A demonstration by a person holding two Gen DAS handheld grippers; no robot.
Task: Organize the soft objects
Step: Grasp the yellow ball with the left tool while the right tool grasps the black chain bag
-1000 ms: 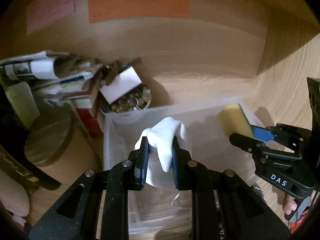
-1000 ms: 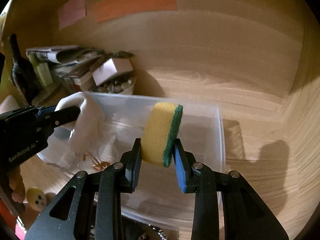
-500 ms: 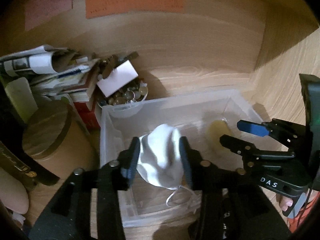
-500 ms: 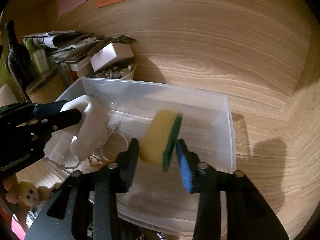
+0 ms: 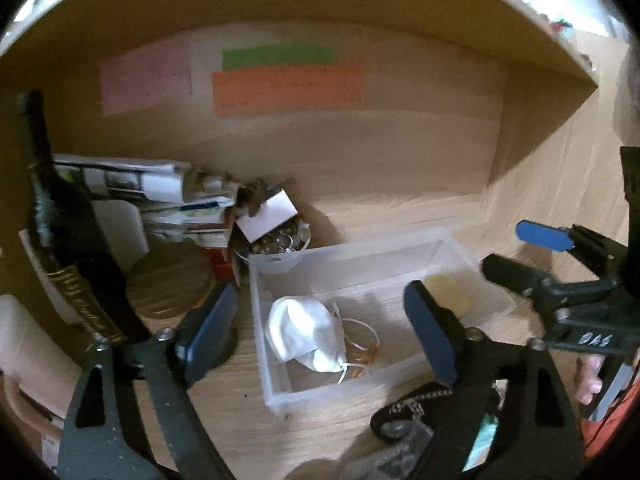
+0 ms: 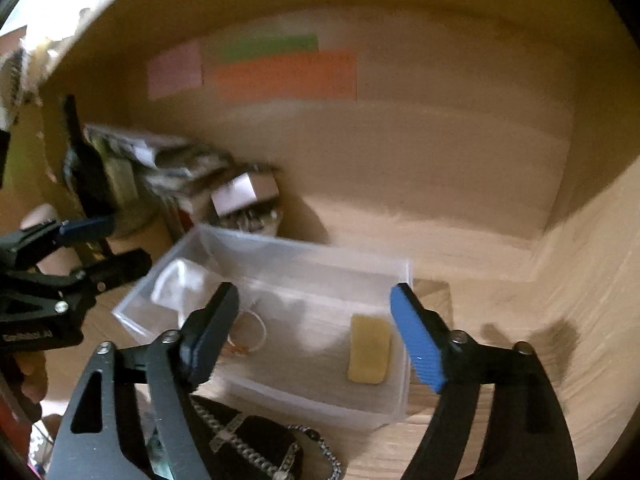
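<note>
White mask (image 5: 306, 334) lies in the left end of the clear bin (image 5: 352, 248), its ear loops trailing beside it; yellow sponge (image 6: 370, 348) flat at the right end. My left gripper (image 5: 320, 328) hangs spread wide and empty above the mask, right gripper (image 6: 314, 336) likewise spread above the bin. Risk as I see it: a finger snagging a loop, or clipping the chain-strap bag (image 6: 256, 444) touching the bin's near wall.

White mask (image 5: 306, 334), yellow sponge (image 6: 369, 349), clear bin (image 6: 401, 360).
</note>
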